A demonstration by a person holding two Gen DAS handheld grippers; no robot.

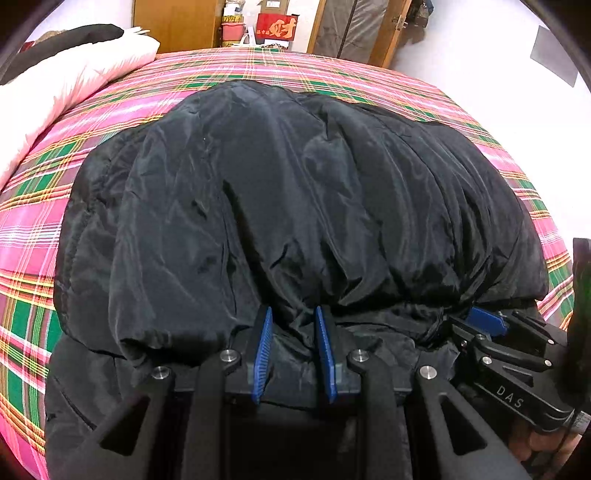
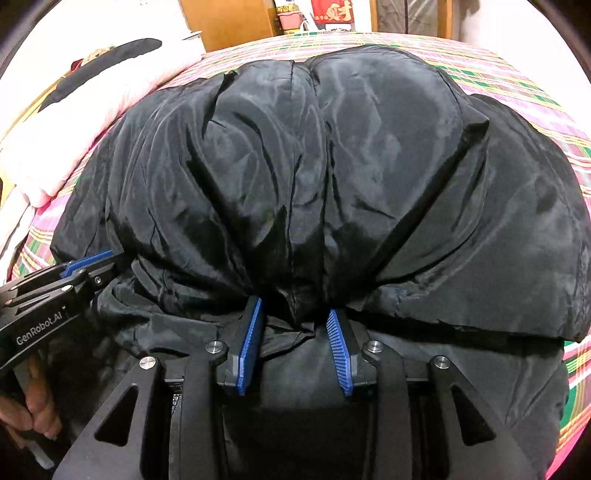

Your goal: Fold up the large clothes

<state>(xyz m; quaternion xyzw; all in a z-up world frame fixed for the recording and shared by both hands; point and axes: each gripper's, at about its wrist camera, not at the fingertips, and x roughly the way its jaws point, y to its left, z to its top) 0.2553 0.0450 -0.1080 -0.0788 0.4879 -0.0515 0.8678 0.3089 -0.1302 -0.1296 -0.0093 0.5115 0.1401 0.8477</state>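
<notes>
A large black padded jacket [image 1: 295, 192] lies on the pink plaid bed cover [image 1: 55, 229], folded over on itself. My left gripper [image 1: 293, 317] is shut on a bunched near edge of the jacket, fabric pinched between its blue pads. My right gripper [image 2: 295, 308] is likewise shut on a bunch of the jacket [image 2: 332, 166] edge. The right gripper also shows at the lower right of the left wrist view [image 1: 484, 321], and the left gripper at the left of the right wrist view [image 2: 92, 260], both side by side on the same edge.
A white-pink quilt [image 1: 55, 85] with a dark garment on it lies at the bed's far left. Wooden cabinet [image 1: 177, 22], red box [image 1: 277, 27] and door stand beyond the bed. The bed cover [image 2: 517, 74] shows around the jacket.
</notes>
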